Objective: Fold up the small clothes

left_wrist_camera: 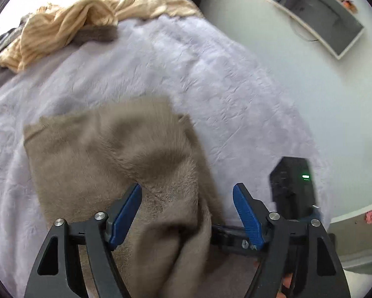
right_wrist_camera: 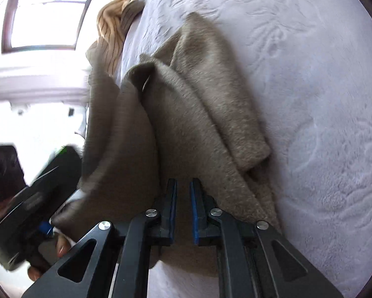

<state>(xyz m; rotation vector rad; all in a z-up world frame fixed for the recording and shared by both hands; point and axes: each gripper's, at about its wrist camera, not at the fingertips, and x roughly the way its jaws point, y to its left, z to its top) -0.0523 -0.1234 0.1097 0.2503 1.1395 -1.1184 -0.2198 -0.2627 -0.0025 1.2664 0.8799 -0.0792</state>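
Observation:
A fuzzy taupe garment (left_wrist_camera: 106, 154) lies partly folded on the pale lilac blanket (left_wrist_camera: 210, 79). My left gripper (left_wrist_camera: 187, 193) is open, its blue pads wide apart, with a fold of the garment draped between them. In the right wrist view the same garment (right_wrist_camera: 186, 104) is bunched in folds. My right gripper (right_wrist_camera: 183, 186) is nearly closed with a narrow gap, over the garment's near edge; no cloth shows between the pads. The other gripper (right_wrist_camera: 32, 206) shows blurred at the lower left of the right wrist view.
A heap of cream striped and grey clothes (left_wrist_camera: 61, 29) lies at the far edge of the bed, also in the right wrist view (right_wrist_camera: 114, 27). A black device with a green light (left_wrist_camera: 293, 186) is at the right. A wall shelf (left_wrist_camera: 317, 12) and a window (right_wrist_camera: 47, 22) are beyond.

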